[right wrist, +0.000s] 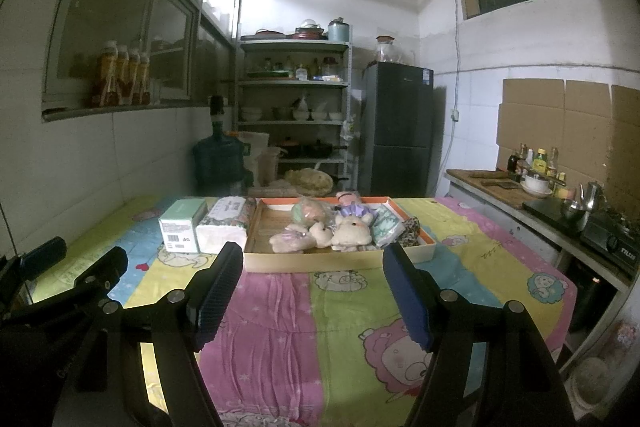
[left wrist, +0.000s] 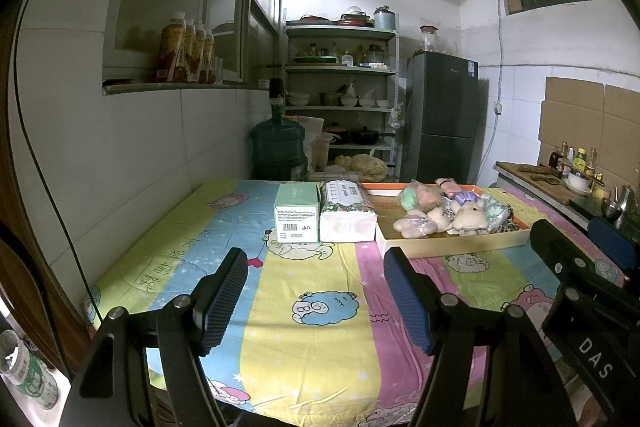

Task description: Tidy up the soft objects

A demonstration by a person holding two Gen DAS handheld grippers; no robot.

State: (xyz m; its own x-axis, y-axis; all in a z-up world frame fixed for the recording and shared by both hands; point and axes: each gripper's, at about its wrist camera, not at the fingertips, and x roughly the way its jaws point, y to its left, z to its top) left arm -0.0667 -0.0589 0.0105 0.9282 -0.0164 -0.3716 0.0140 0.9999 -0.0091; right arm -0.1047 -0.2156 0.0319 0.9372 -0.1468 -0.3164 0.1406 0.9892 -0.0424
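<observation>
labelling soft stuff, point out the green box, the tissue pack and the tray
green box (left wrist: 295, 223), left wrist view, front label face
tissue pack (left wrist: 347, 225), left wrist view, white front end
tray (right wrist: 312, 261), right wrist view, near wall

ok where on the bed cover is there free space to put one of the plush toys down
The widest bare stretch is the near half of the cover, in front of the tray and boxes. There is also a free strip left of the green box, toward the wall, and another right of the tray. The tray's right half is crowded with plush toys; its left half is bare.
</observation>
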